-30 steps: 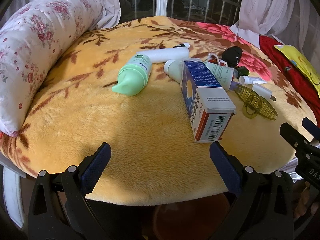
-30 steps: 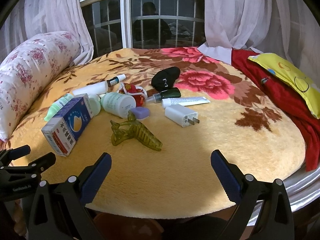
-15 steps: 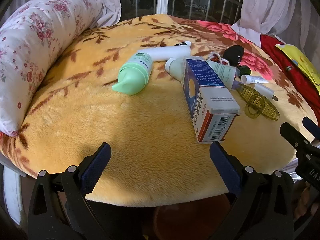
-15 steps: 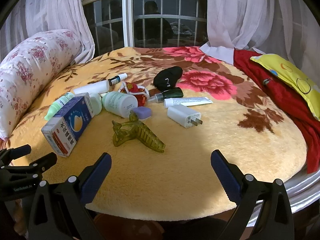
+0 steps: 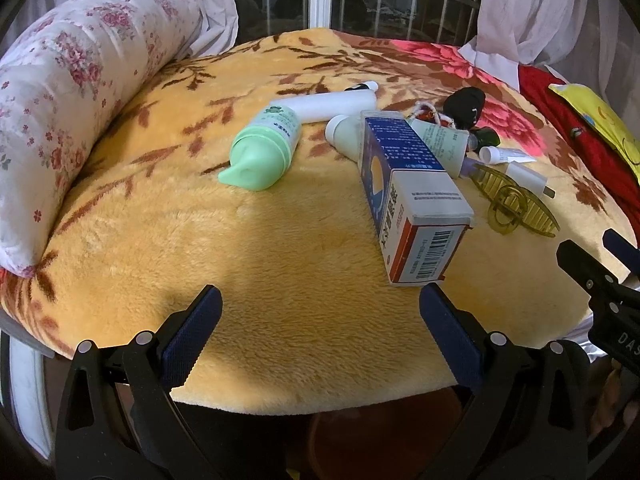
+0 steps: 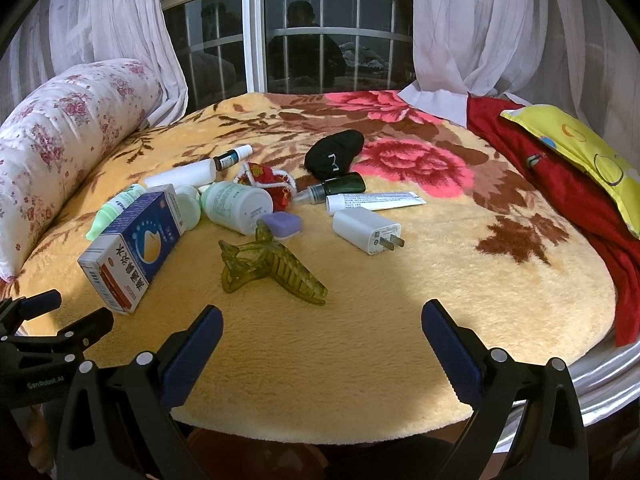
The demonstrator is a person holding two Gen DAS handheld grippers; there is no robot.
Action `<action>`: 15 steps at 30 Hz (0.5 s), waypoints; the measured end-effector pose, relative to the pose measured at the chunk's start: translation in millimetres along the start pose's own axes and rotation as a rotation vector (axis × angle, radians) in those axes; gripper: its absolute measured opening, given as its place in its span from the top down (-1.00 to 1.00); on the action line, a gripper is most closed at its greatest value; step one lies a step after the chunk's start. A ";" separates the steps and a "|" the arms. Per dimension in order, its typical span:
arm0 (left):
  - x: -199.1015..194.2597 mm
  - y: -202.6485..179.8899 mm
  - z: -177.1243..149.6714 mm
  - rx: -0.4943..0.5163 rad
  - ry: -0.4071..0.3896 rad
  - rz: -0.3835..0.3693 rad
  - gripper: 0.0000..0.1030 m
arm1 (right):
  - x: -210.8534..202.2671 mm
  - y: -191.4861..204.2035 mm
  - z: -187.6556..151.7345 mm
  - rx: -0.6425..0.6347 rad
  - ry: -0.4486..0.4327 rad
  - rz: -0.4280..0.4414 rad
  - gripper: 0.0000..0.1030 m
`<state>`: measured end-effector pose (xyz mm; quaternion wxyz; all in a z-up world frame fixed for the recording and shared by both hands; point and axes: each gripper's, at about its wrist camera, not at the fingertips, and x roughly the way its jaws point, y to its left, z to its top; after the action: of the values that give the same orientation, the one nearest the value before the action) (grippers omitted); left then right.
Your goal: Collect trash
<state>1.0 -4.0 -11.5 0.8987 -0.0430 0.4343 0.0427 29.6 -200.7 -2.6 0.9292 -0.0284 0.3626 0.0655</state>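
Observation:
A blue and white carton [image 5: 408, 192] [image 6: 132, 248] lies on the yellow blanket, just ahead of my left gripper [image 5: 320, 336], which is open and empty at the near edge. A green foam bottle [image 5: 260, 148] lies to its left, with white tubes and bottles [image 6: 236, 208] behind. My right gripper [image 6: 322, 344] is open and empty, in front of an olive hair clip [image 6: 272, 268]. A white charger plug [image 6: 366, 230], a purple block [image 6: 282, 224], a white tube [image 6: 372, 202], a dark green bottle [image 6: 340, 186] and a black pouch [image 6: 334, 154] lie beyond.
A floral bolster [image 5: 60, 92] lines the left side. A red cloth [image 6: 572, 184] and a yellow pillow [image 6: 580, 148] lie at the right. A barred window [image 6: 304, 36] and curtains stand behind. A brownish container [image 5: 380, 436] shows below the near edge.
Both grippers have moved slightly forward toward the items; the carton and the hair clip look a little nearer. Nothing was grasped.

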 end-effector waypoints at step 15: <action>1.2 4.5 4.7 -0.013 0.010 -0.007 -0.87 | 13.2 5.4 12.9 -0.044 -0.001 -0.002 -0.90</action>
<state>4.9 1.1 -9.7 0.8964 -0.0505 0.4384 0.0421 47.0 -192.7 -2.1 0.9287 -0.0492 0.3604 0.0725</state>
